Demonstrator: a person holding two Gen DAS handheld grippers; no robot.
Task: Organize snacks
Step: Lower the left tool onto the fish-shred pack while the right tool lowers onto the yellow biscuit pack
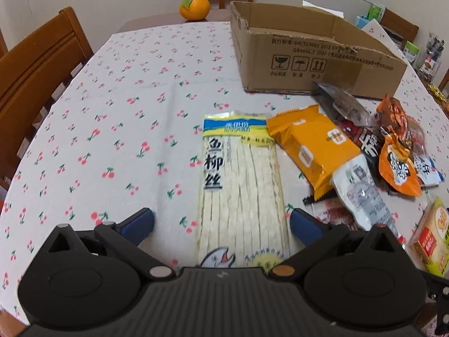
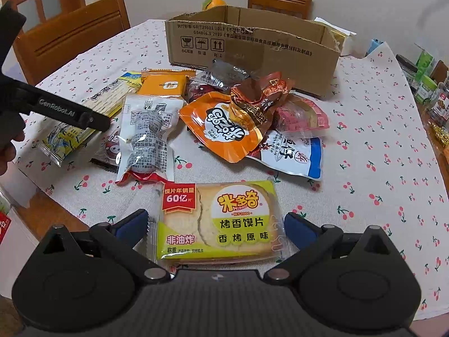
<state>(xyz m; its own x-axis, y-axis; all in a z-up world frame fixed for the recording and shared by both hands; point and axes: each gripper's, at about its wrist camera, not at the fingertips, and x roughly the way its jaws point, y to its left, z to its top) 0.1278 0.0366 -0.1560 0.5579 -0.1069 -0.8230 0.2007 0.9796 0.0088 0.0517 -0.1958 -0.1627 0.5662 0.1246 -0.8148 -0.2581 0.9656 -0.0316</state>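
Note:
My left gripper [image 1: 221, 224] is open, its blue fingertips on either side of a long clear pack of white fish strips [image 1: 242, 185] lying flat on the cloth. My right gripper [image 2: 216, 224] is open around a yellow-green pack of baked bread slices [image 2: 219, 224], not pressing it. Several snack packs lie in a pile: an orange biscuit pack [image 1: 311, 146], a white vacuum pack [image 2: 147, 137], an orange pouch [image 2: 224, 129], a brown foil pack [image 2: 258, 98]. An open cardboard box [image 2: 252, 45] stands behind the pile; it also shows in the left wrist view [image 1: 314, 56].
The table has a cherry-print cloth [image 1: 112, 129]. Wooden chairs [image 1: 36, 64] stand at the left and far sides. An orange fruit [image 1: 195, 7] sits at the far edge. Jars and small boxes [image 2: 429, 84] crowd the right side. The left gripper's body [image 2: 56, 109] reaches in from the left.

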